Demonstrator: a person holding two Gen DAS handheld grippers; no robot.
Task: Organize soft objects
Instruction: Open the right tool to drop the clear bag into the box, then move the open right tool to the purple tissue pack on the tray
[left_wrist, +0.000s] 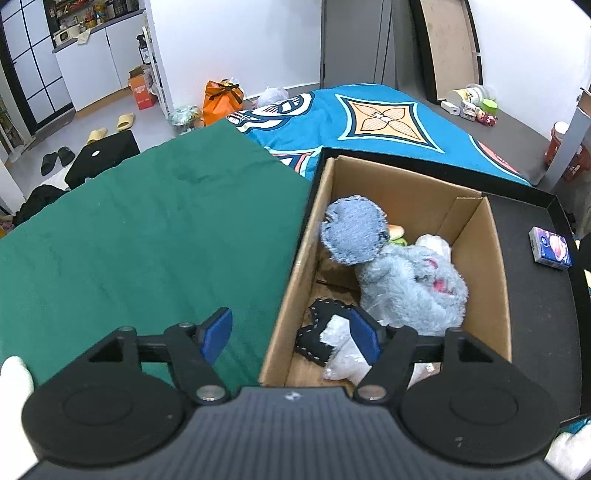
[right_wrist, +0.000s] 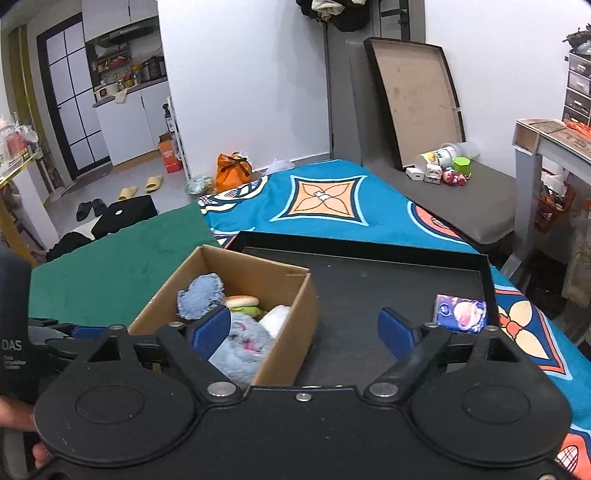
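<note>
Both grippers, left (left_wrist: 291, 334) and right (right_wrist: 308, 330), gape wide and empty over a cardboard box (right_wrist: 295, 291) of plush toys; "DAS" (right_wrist: 12, 345) reads at lower left

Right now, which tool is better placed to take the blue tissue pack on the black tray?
Probably the right tool: open and empty, with the tissue pack just beyond its right finger. The left tool hangs over the cardboard box.

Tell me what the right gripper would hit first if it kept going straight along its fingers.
Probably the bare floor of the black tray. The right gripper stands open and empty, aimed between the cardboard box and the blue tissue pack; depth is hard to judge.
</note>
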